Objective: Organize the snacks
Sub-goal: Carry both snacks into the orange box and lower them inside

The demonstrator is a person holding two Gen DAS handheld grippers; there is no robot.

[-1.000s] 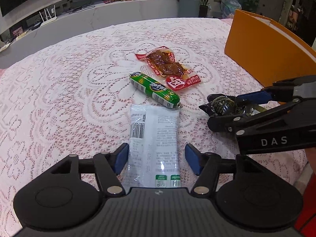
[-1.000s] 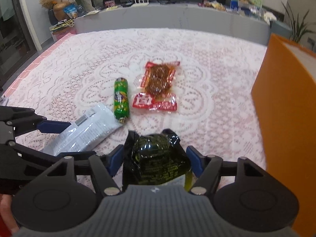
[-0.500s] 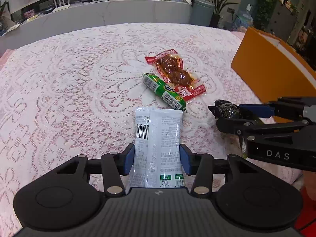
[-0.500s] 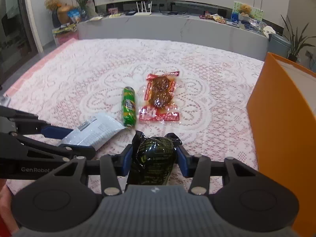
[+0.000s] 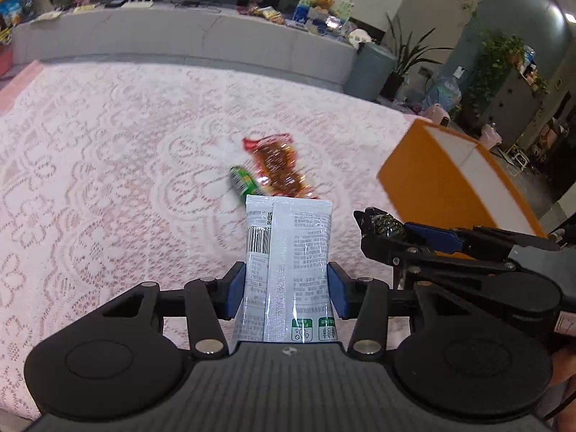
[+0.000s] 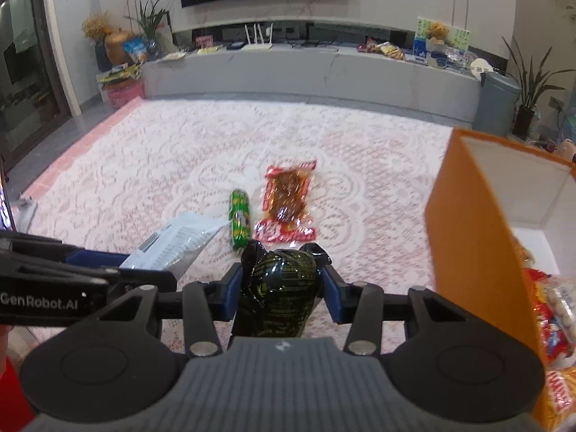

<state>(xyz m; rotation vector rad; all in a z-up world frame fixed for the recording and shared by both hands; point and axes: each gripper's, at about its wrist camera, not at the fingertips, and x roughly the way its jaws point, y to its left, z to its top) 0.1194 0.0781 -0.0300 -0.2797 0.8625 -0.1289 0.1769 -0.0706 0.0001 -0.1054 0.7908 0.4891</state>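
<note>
My left gripper [image 5: 287, 289] is shut on a white snack packet [image 5: 288, 252] and holds it above the lace tablecloth; the packet also shows in the right wrist view [image 6: 176, 239]. My right gripper [image 6: 280, 288] is shut on a dark green wrapped snack [image 6: 282, 291], also seen in the left wrist view [image 5: 383, 224]. A green sausage stick [image 6: 239, 221] and a red meat packet [image 6: 288, 201] lie side by side on the cloth ahead. The orange box [image 6: 471, 248] stands at the right with snacks inside [image 6: 550, 309].
The table wears a pink lace cloth [image 5: 108, 180]. A grey counter [image 6: 324, 72] with clutter runs behind the table. A grey bin [image 6: 498, 100] and potted plants stand at the far right.
Both grippers closed on their snacks and lifted them off the cloth. Both views have risen, and the orange box's inside has come into the right wrist view.
</note>
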